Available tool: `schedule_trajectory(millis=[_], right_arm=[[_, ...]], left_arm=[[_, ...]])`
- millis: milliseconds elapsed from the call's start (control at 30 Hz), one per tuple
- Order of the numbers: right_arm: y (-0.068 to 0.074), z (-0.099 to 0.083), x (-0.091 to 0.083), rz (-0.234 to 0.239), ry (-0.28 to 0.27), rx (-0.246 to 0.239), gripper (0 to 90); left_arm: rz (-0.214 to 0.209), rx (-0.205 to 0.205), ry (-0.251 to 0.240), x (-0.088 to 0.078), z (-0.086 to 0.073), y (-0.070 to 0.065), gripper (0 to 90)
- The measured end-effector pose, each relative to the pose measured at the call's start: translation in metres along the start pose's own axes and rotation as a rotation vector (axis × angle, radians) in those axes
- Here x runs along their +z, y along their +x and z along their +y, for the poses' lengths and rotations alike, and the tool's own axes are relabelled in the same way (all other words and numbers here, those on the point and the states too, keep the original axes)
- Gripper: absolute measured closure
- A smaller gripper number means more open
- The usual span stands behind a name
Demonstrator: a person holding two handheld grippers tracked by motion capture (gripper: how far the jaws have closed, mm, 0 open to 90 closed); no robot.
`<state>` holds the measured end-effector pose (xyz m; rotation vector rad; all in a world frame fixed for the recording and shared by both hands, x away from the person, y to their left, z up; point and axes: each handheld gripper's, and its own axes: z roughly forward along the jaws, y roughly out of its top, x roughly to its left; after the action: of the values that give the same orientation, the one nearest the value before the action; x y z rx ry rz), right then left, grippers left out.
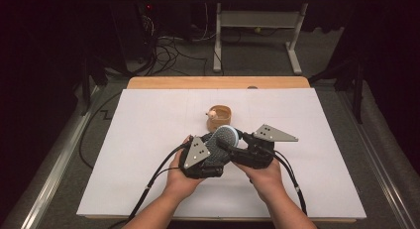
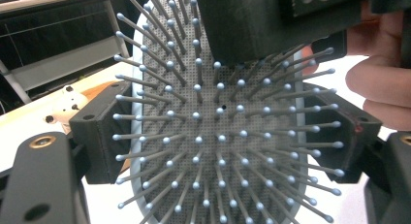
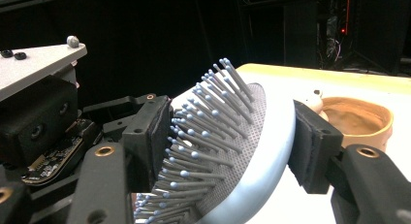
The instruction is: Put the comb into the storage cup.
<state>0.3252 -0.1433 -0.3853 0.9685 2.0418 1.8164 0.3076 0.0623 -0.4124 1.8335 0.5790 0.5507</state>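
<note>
Left gripper jaws clamp the hairbrush edges; right gripper jaws press bristles and back. Bristle-side contact may slip during transfer.

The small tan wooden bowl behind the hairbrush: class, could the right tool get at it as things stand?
Probably not yet. The right tool has its jaws around the pale blue bristled hairbrush, one on the bristles, one at the back, and the left tool holds it too. The small tan wooden bowl sits just beyond, with open white table around it.
</note>
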Motion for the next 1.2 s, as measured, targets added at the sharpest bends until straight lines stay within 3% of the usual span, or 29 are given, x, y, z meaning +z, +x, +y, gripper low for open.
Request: schedule_trajectory(millis=[633,1200], right_arm=[[-0.0036,0.0018,-0.0016,0.026,-0.003,0.057,46.8],[-0.0048,0.0045,-0.003,0.018,0.008,0.09,54.7]], left_arm=[[0.013,0.018,0.003,-0.0012,0.0016,-0.0007,20.0],[0.024,0.028,0.005,-0.001,0.0018,-0.0018,20.0]])
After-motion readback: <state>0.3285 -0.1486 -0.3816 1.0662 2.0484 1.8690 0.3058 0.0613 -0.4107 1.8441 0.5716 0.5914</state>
